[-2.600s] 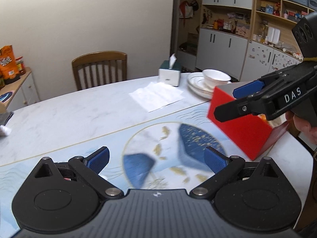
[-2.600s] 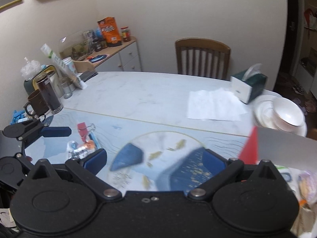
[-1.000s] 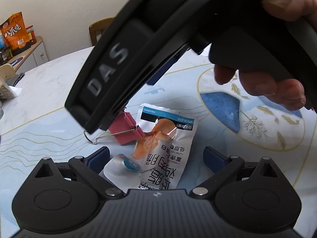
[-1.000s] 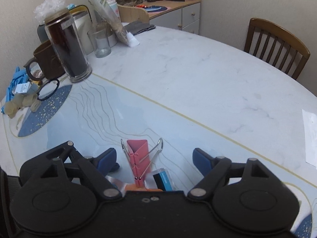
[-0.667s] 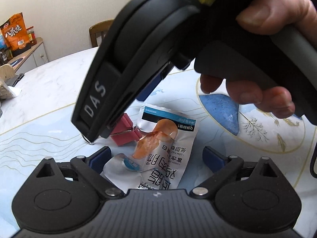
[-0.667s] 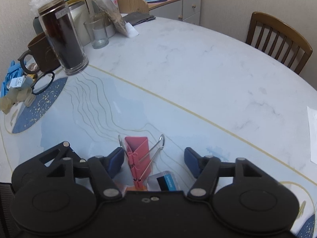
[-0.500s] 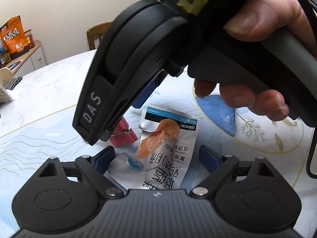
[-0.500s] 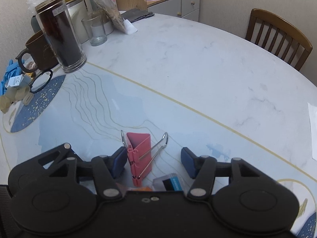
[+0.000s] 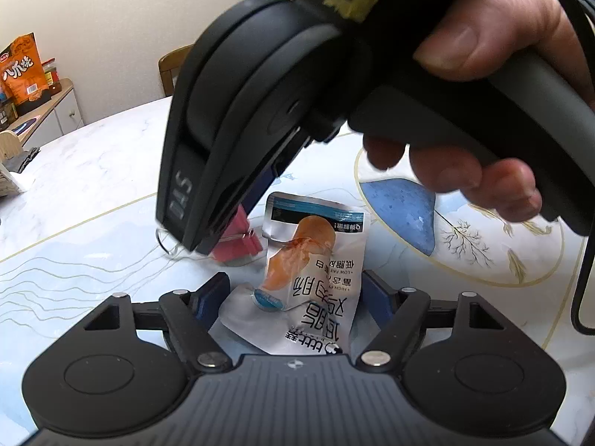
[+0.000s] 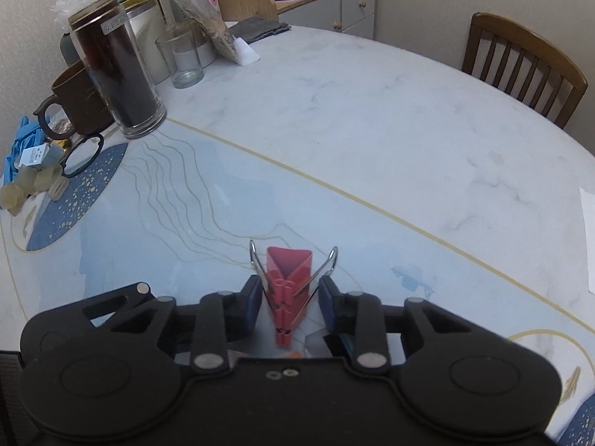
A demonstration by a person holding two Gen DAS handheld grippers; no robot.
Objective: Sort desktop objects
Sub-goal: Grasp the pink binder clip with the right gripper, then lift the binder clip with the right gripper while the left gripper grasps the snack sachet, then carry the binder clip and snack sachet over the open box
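A red binder clip [image 10: 288, 282] with wire handles lies on the patterned table mat [image 10: 186, 223]. My right gripper [image 10: 290, 297] straddles it; its jaws are closing and the blue pads [image 10: 251, 301] touch the clip's splayed wire handles. In the left wrist view the right gripper [image 9: 193, 238] comes down from above and hides most of the clip [image 9: 238, 245]. A silver snack packet [image 9: 316, 278] with an orange picture lies just right of the clip. My left gripper [image 9: 293, 297] is closing around the packet, and its pads [image 9: 214, 297] stand at the packet's edges without squeezing it.
A tall jar of dark contents [image 10: 119, 74], a brown mug [image 10: 78, 104], a drinking glass [image 10: 182, 59] and spectacles [image 10: 81, 156] crowd the table's far left. A wooden chair [image 10: 520, 67] stands behind. A person's hand [image 9: 465, 111] holds the right gripper.
Both pairs of jaws have narrowed: the right onto the binder clip, the left toward the snack packet. The right gripper has sunk lower over the clip, which now sits centred between its pads.
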